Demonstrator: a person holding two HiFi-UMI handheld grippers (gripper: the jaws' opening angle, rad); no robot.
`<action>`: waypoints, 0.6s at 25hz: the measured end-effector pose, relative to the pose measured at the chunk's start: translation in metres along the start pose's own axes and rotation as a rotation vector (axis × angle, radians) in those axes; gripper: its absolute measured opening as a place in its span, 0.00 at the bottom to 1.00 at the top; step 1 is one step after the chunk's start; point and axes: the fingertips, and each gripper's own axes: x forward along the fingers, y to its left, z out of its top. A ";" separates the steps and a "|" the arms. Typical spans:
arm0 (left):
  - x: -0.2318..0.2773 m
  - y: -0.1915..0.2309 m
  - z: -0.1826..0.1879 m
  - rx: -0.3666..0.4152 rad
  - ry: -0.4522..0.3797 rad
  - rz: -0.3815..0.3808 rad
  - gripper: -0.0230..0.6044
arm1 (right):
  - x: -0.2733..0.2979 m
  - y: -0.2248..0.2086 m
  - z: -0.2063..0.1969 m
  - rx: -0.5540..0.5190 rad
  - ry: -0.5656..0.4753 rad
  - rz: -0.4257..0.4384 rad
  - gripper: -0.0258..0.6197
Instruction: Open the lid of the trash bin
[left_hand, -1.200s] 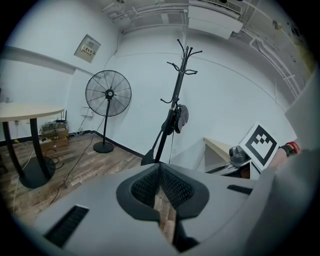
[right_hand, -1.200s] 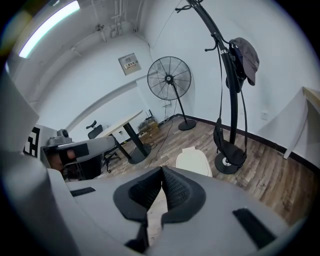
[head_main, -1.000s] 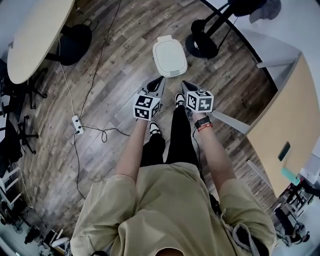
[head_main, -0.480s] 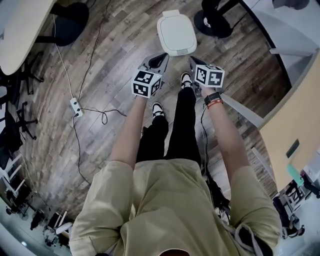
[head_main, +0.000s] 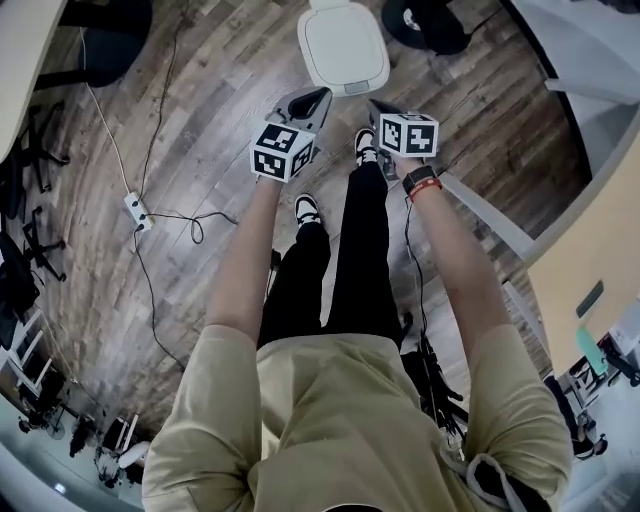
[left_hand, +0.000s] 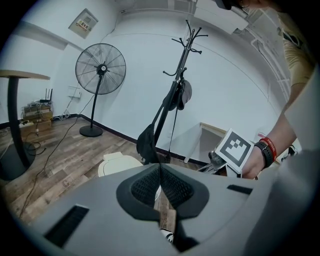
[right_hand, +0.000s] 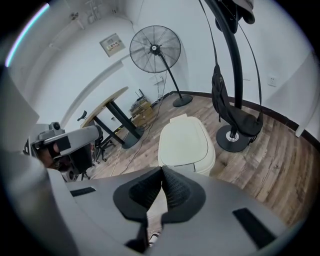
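A white trash bin (head_main: 343, 48) stands on the wooden floor ahead of the person's feet, its lid down. The right gripper view shows the bin (right_hand: 186, 145) from above and close, the left gripper view shows the bin (left_hand: 119, 163) low behind the jaws. My left gripper (head_main: 312, 98) is held in the air short of the bin's near left corner, jaws shut and empty. My right gripper (head_main: 377, 106) hangs beside it, short of the bin's near right corner, also shut on nothing. Neither touches the bin.
A coat stand base (head_main: 428, 22) sits right of the bin, with a bag hanging on the stand (left_hand: 148, 140). A standing fan (left_hand: 100, 75) is farther back. A power strip and cable (head_main: 134, 209) lie on the floor at left. A round table (right_hand: 107, 107) stands left.
The person has stepped toward the bin. Both grippers have moved forward with it and sit nearer the bin's front edge. Both stay shut.
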 end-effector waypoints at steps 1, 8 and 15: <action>0.005 0.002 -0.005 -0.007 0.004 0.001 0.08 | 0.008 -0.003 -0.003 -0.003 0.006 0.006 0.06; 0.033 0.019 -0.039 -0.041 0.032 0.007 0.08 | 0.053 -0.032 -0.013 -0.012 0.044 0.000 0.06; 0.043 0.035 -0.056 -0.056 0.043 0.003 0.08 | 0.087 -0.044 -0.020 -0.011 0.084 -0.010 0.06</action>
